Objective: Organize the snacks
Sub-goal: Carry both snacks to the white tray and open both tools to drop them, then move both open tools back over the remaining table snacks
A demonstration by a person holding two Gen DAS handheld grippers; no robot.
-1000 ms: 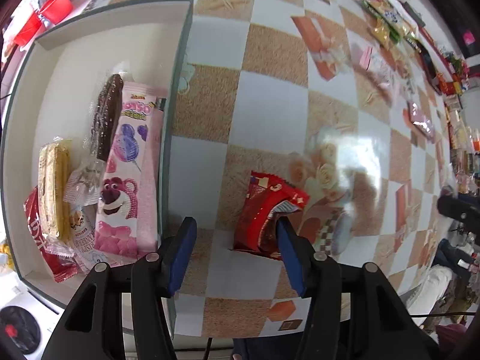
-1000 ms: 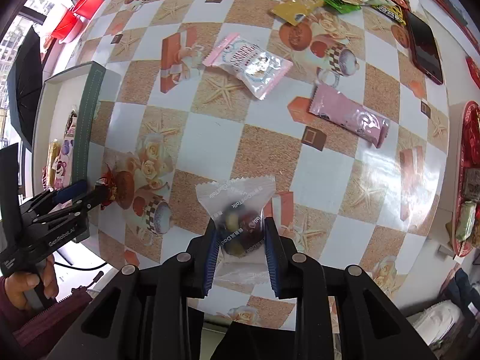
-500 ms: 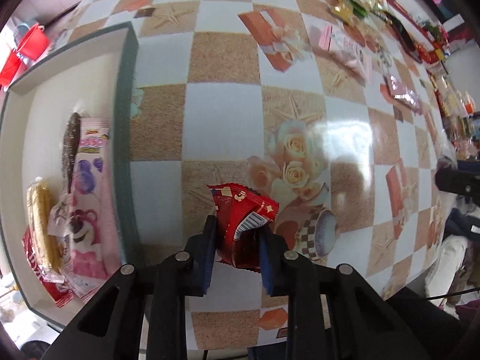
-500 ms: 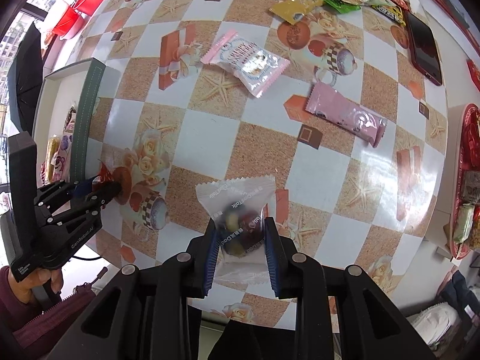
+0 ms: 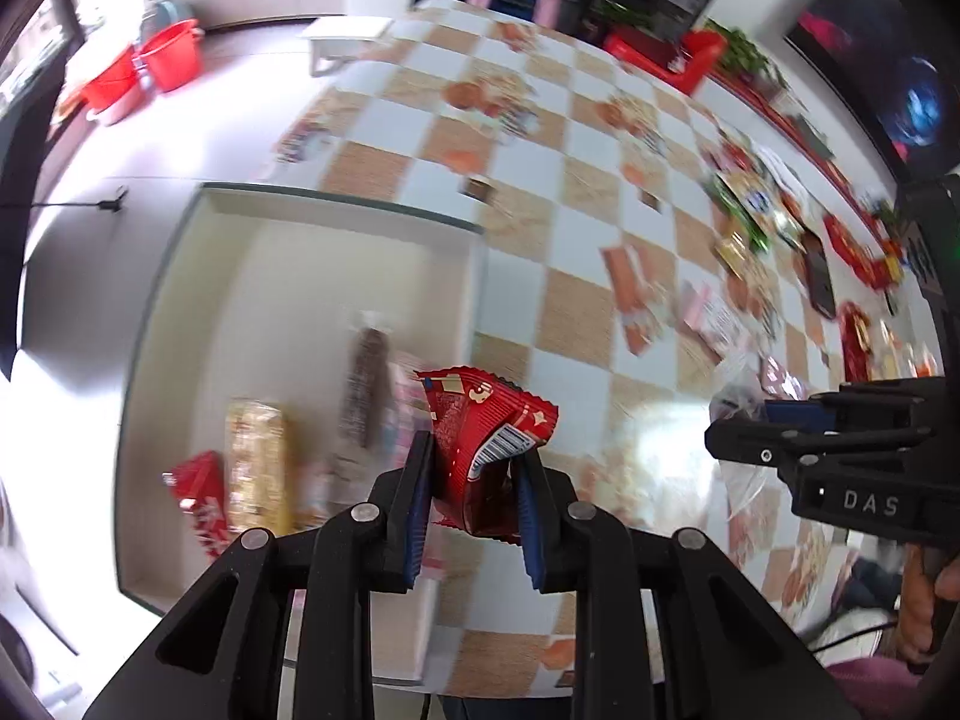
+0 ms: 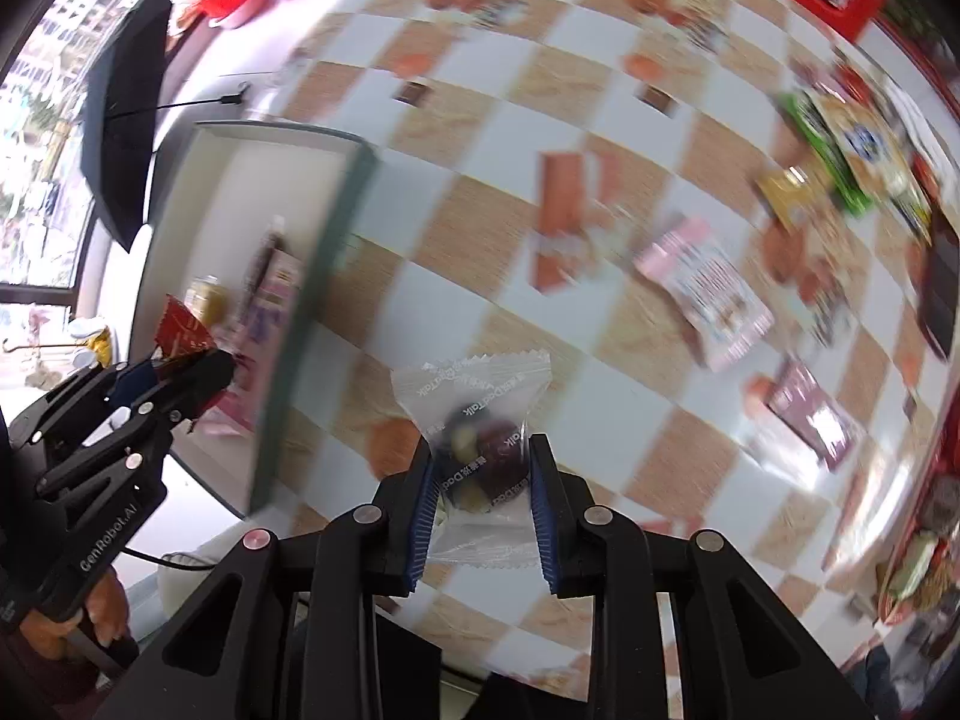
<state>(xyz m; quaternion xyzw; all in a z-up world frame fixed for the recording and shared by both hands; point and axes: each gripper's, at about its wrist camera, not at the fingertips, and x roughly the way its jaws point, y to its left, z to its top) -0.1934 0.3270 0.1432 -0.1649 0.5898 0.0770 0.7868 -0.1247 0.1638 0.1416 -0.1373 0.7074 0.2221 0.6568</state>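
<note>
Left wrist view: left gripper [image 5: 474, 474] clenched on a red snack packet [image 5: 486, 444], blue pads pressing both sides, packet crumpled and raised clear of the checkered tablecloth [image 5: 576, 324]. Barcode visible on the packet's right face. Behind and to the left, a white tray [image 5: 252, 252] with a dark green rim, holding a dark chocolate-coated bar [image 5: 365, 387] in clear wrap, a yellow wafer pack [image 5: 258, 462], a red packet [image 5: 201, 501] near the tray's lower left, and a pink pack [image 5: 401, 414] partly hidden behind the held packet. At the right edge, right gripper [image 5: 729, 432] entering level, clear wrapper at its tip. More snacks scattered, blurred, far right on the cloth. Red buckets [image 5: 150, 69] on the floor at upper left.

Right wrist view: right gripper [image 6: 480, 480] clenched on a clear snack pouch [image 6: 480, 414] with white lettering and dark and pale pieces inside, held above the tablecloth [image 6: 456, 294]. Left gripper [image 6: 198, 369] at left, gripping the red snack packet [image 6: 180, 330] over the white tray [image 6: 246, 180], near its green rim. A hand [image 6: 108, 606] on that gripper's handle at lower left. On the cloth to the right, blurred: a pink-edged pouch [image 6: 705, 285], a mauve bar [image 6: 810, 417], green and yellow packs [image 6: 834, 156]. Black umbrella [image 6: 123, 120] at upper left.
</note>
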